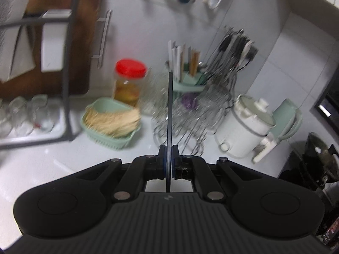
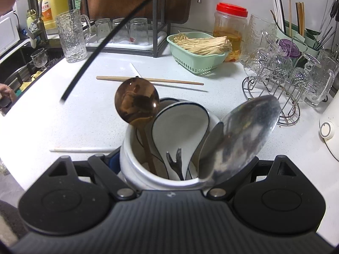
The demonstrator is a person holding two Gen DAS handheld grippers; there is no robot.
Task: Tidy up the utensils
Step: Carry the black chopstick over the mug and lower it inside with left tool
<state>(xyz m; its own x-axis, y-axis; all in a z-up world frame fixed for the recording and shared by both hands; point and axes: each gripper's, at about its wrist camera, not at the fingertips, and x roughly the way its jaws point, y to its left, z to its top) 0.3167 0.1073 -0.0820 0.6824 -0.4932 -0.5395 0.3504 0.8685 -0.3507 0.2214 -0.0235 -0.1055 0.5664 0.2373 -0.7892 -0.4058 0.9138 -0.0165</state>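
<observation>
My left gripper (image 1: 168,150) is shut on a thin black chopstick (image 1: 170,114) that points ahead toward the green chopstick holder (image 1: 188,82). In the right wrist view the same black chopstick (image 2: 95,50) hangs slanted in the air above the counter. My right gripper (image 2: 169,163) is shut on a white ceramic utensil jar (image 2: 131,160). The jar holds a bronze spoon (image 2: 136,103), a white spoon with a dark rim (image 2: 180,127) and a steel spoon (image 2: 243,135). A wooden chopstick (image 2: 148,80) and a white chopstick (image 2: 84,149) lie on the counter.
A green basket of pale strands (image 2: 199,50) and a red-lidded jar (image 2: 231,25) stand at the back. A wire rack of glassware (image 2: 281,80) is at the right, a dish rack with glasses (image 2: 127,33) and the sink (image 2: 25,69) at the left. A white cooker (image 1: 245,124) stands beside the wire rack.
</observation>
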